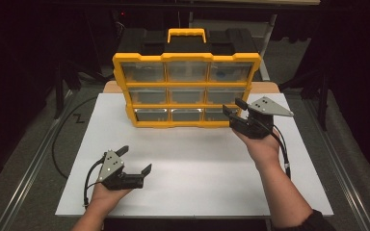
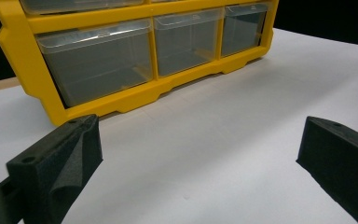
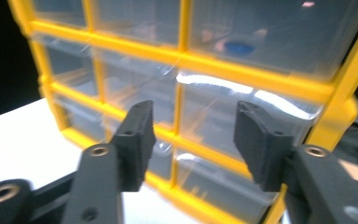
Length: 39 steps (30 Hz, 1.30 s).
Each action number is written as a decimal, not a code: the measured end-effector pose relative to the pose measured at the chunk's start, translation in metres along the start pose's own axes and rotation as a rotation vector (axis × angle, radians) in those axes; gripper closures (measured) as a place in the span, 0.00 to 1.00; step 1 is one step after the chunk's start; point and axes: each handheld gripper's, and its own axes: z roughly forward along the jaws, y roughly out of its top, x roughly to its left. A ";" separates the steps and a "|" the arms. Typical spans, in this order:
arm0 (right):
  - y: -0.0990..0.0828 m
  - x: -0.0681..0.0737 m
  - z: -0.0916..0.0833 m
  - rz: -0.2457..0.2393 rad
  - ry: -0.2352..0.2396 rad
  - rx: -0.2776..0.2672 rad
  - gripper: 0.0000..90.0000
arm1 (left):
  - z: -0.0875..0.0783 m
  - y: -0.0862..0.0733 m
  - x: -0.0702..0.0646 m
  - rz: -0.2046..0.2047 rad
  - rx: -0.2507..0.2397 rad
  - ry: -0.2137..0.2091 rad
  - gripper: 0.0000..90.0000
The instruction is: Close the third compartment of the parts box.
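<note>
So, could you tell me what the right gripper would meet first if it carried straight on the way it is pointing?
Most likely the clear drawer fronts at the right of the yellow organizer. The right gripper has its jaws open, empty, and aimed at the middle and bottom right drawers, though depth is hard to judge.

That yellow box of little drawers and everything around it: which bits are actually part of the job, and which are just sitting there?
Part of the job:
- yellow drawer cabinet, clear drawers shut
- right gripper, open, near the cabinet's lower right drawers
- left gripper, open, above the board

Just there:
- white board under everything
- black case behind the cabinet
</note>
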 end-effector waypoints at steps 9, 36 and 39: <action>-0.034 0.000 -0.021 0.026 0.053 0.023 0.31 | -0.001 0.000 0.001 -0.002 0.001 0.014 0.00; -0.119 -0.007 -0.071 -0.003 0.009 0.084 0.01 | 0.003 -0.002 0.000 -0.016 0.030 0.048 0.00; -0.123 -0.009 -0.070 0.026 0.013 0.087 0.01 | 0.001 -0.002 -0.001 -0.004 0.035 0.052 0.00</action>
